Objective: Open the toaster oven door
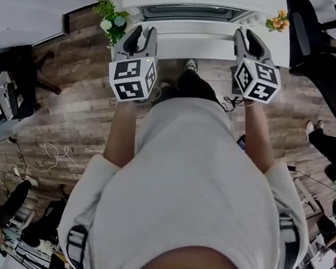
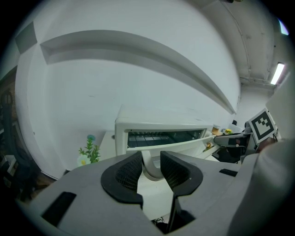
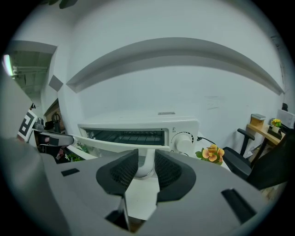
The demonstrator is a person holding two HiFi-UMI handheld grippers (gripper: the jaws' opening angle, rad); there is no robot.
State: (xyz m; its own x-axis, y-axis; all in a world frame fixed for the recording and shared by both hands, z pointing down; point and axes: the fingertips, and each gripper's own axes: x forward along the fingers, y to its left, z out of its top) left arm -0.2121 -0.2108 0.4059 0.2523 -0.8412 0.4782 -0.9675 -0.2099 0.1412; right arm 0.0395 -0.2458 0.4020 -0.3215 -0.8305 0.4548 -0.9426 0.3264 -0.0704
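Both tools are up at the white box-shaped toaster oven (image 3: 138, 120) on its white table (image 1: 284, 48). The left gripper (image 2: 150, 154) has its black ribbed jaws closed around a curved white post of the long white bar handle (image 1: 196, 40), and the post fills the gap, touching both pads. The right gripper (image 3: 146, 152) has the same grip at the handle's other end, with the second post clamped between its pads. The bar runs level from one tool across to the other.

Just beyond the jaws, the glass-fronted door (image 1: 188, 14) sits ajar, its top edge tipped out toward the grippers. Above the bar, a dark slot shows the wire rack inside.

Ahead of the right gripper and a little to its outer side is the round white control knob (image 3: 183, 138). Further out that way are a small bunch of orange artificial flowers (image 3: 212, 153) and then a black office chair (image 3: 249, 156). Off the left gripper's outer side stands a green plastic sprig with white and blue blossoms (image 2: 88, 150), beside the oven's end.
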